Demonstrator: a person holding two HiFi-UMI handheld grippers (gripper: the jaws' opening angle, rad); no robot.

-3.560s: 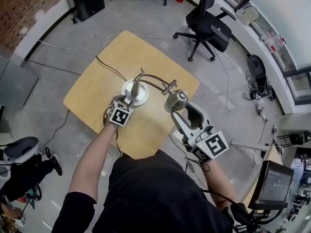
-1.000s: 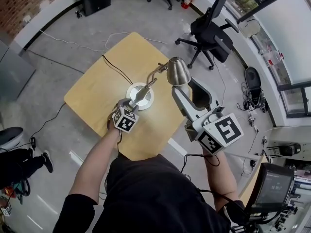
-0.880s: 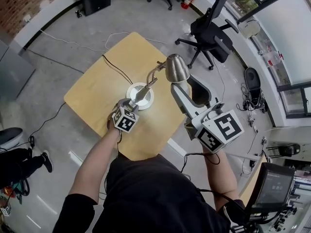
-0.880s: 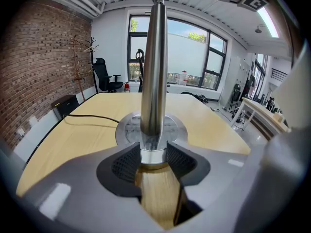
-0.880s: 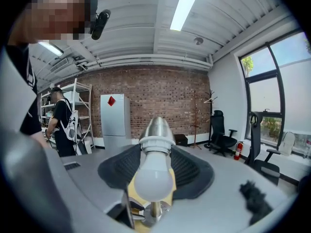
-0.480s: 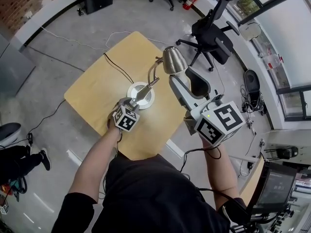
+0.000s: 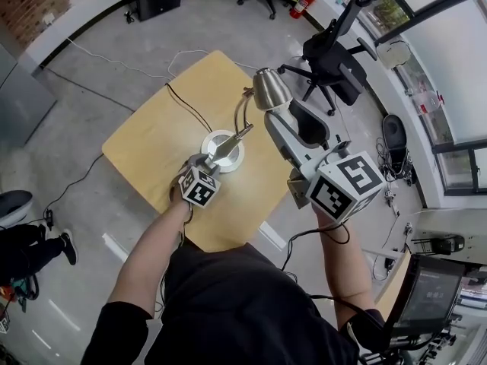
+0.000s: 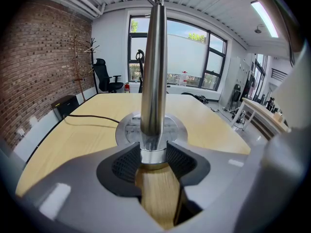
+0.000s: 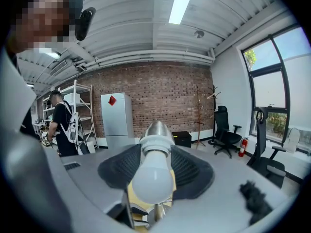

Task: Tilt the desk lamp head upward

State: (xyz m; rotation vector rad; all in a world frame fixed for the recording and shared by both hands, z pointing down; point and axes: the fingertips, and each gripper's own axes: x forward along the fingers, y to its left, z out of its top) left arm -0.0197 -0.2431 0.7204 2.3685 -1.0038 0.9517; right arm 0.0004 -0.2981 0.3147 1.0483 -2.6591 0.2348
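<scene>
Light wooden table (image 7: pixel 144 147), centre of frame, standing on grey floor (image 7: pixel 84 59). On it rest the round metal lamp base (image 7: pixel 232 160) and a black cord (image 7: pixel 185 105).

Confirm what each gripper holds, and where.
Left gripper clamps the lamp post just above the base; right gripper grips the lamp head across its bulb end.

The surface (image 7: pixel 144 143) is bare on its left and far parts, crossed only by the cord (image 7: pixel 186 106) that runs from the base (image 7: pixel 210 140) to the far edge. At the middle the post (image 8: pixel 153 67) and bent arm (image 7: pixel 242 112) rise, with the head (image 7: pixel 270 90) high over the right edge. A chair (image 7: pixel 335 48) stands beyond that corner.
</scene>
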